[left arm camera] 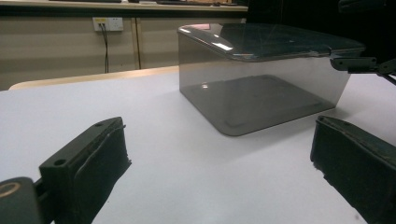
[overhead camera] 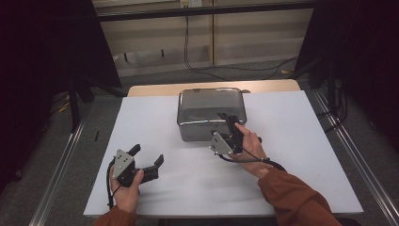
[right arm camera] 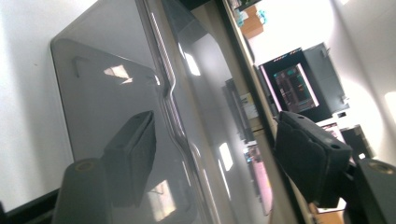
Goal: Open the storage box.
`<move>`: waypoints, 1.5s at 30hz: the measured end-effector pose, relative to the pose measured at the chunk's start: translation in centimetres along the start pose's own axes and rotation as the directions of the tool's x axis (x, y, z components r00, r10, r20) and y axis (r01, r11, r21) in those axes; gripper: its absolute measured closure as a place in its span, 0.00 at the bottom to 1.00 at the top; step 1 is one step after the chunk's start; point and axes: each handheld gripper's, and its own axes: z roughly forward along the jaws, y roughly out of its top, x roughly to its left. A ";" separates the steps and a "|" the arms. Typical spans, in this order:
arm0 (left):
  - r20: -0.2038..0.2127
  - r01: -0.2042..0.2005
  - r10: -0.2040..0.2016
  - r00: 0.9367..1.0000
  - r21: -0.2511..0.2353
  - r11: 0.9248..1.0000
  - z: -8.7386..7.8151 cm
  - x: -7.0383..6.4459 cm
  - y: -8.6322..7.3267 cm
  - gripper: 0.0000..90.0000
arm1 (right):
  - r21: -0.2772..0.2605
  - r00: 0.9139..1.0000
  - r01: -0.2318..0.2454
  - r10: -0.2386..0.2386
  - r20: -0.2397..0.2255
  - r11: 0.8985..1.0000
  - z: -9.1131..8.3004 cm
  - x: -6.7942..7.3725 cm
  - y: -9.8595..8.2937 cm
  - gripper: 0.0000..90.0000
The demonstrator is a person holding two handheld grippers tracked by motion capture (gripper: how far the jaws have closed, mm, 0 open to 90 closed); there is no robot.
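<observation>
Both grippers have their jaws spread wide and hold nothing. Left gripper [overhead camera: 149, 158] sits low over the near left part of the white table [overhead camera: 141, 117], well apart from the smoky clear plastic box [overhead camera: 211, 113] standing toward the far middle. Right gripper [overhead camera: 227, 121] is turned on its side at the box's near right corner, one jaw above the lid, the other beside the wall.

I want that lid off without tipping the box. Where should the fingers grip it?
Probably the lid rim's near edge, approached from the person's side: it overhangs the clear box walls like a lip. The right gripper already straddles it, open.
</observation>
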 end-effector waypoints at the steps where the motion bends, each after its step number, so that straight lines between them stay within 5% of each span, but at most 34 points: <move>1: -0.001 0.001 -0.001 1.000 -0.001 1.000 0.0 0.0 0.0 0.04 | -0.002 1.000 0.012 -0.012 0.007 1.000 0.0 0.1 0.1 0.33; 19: 0.006 -0.003 0.003 1.000 -0.003 1.000 0.1 -0.1 0.0 0.04 | 0.026 0.989 0.144 -0.144 -0.026 0.989 0.6 1.5 0.0 0.69; 27: 0.018 -0.007 0.007 1.000 0.006 1.000 0.1 -0.1 0.0 0.04 | 0.023 0.989 0.149 -0.148 -0.019 0.989 0.5 1.5 0.1 0.81; 38: 0.015 -0.026 0.025 1.000 0.022 0.999 0.3 -0.2 -0.1 0.04 | 0.030 0.983 0.185 -0.184 -0.013 0.982 0.5 1.6 0.4 0.84; 45: 0.043 0.005 -0.006 0.999 0.019 1.000 0.5 -0.2 -0.1 0.03 | 0.027 0.982 0.190 -0.190 -0.015 0.981 0.5 1.4 0.4 0.84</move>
